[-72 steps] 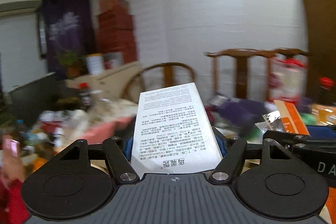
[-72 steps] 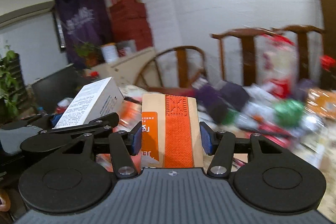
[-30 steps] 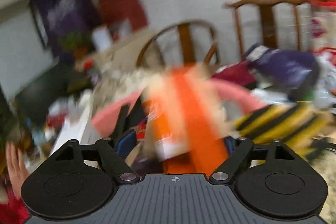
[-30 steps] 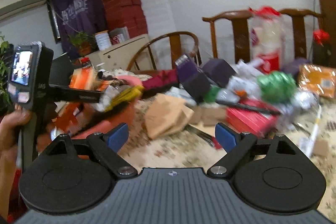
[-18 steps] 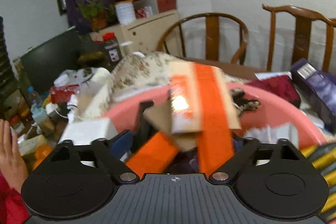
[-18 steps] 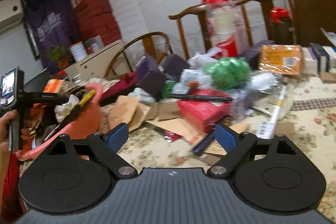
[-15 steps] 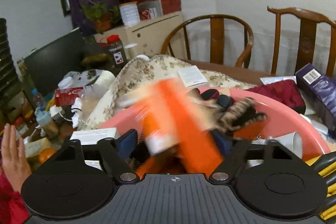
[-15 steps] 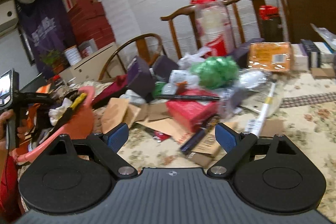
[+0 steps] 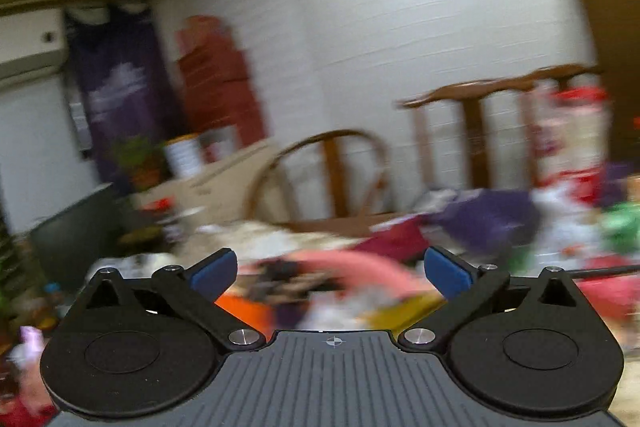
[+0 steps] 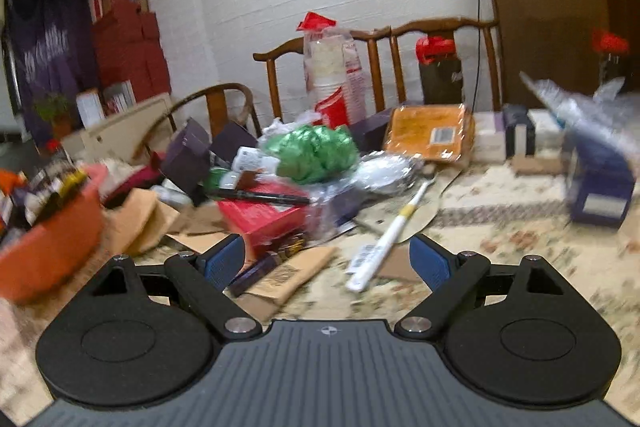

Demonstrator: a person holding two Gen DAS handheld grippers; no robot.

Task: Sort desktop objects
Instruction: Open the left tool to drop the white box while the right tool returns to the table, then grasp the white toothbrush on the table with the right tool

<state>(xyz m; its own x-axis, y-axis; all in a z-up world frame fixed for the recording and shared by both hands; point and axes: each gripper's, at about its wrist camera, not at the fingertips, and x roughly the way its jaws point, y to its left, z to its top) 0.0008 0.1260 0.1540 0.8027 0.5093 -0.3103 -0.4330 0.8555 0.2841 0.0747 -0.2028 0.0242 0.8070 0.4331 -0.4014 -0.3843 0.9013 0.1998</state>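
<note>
Desktop objects lie strewn across the patterned tablecloth (image 10: 500,239), and a good share of them already sit heaped in the pink basin (image 10: 52,239) at the left edge of the right wrist view. In the blurred left wrist view we see the same pink basin (image 9: 360,263) just ahead of our left gripper (image 9: 330,271), with something orange (image 9: 244,307) and a dark tangle inside it; the smear hides what the rest is.

Our left gripper has just been opening its jaws, and they stand spread wide with nothing between the blue pads (image 9: 212,271). Our right gripper (image 10: 326,263) is likewise released and empty, hanging over the table's near part.

Directly in front of the right gripper lie a flat brown cardboard piece (image 10: 288,279) and a white stick-like item with a barcode label (image 10: 384,239), slanting away from us. Behind them a red box (image 10: 260,219) has a black pen (image 10: 260,197) across its top, and a crumpled green bundle (image 10: 316,151) in clear plastic rises just beyond. Torn brown card (image 10: 140,215) lies between the red box and the basin. Farther back we see purple boxes (image 10: 188,155), an orange packet (image 10: 430,135) and a bagged stack of paper cups (image 10: 332,79). A dark blue box (image 10: 600,187) stands well apart at the right. Wooden chairs (image 10: 400,35) line the far side against the white brick wall.
</note>
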